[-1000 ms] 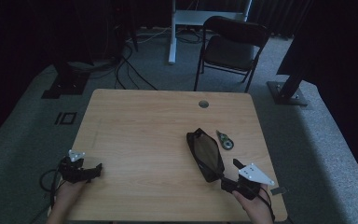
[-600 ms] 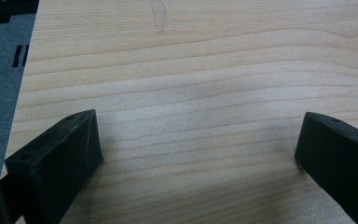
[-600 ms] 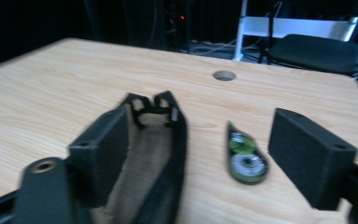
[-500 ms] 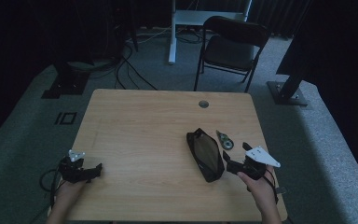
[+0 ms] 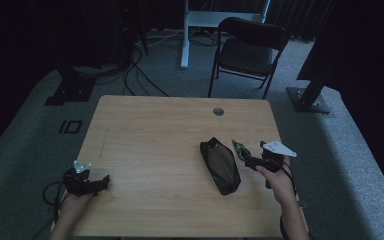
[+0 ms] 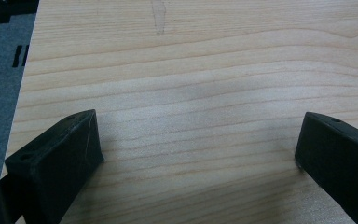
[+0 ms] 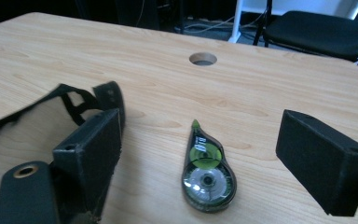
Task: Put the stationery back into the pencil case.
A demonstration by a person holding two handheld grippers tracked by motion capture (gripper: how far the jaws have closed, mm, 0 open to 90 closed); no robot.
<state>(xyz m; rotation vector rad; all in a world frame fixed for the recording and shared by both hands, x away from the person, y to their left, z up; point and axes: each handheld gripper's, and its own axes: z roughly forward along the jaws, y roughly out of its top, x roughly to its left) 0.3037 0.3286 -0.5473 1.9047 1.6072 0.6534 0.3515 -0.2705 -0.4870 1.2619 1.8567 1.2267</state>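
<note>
A green and clear correction tape dispenser lies flat on the wooden table, right of a black zip pouch. In the high view the dispenser sits just beyond my right gripper. This gripper stands open and its jaws have just been opening. The dispenser lies on the table ahead between them, untouched. The pouch's open end is beside the left jaw. My left gripper rests near the table's front left corner, open over bare wood.
A round cable hole is in the table's far side. A dark folding chair stands behind the table, with cables and stand bases on the grey carpet around it.
My right gripper has moved away from the person along the pouch's right side, up to the tape dispenser. The left gripper has stayed in place.
</note>
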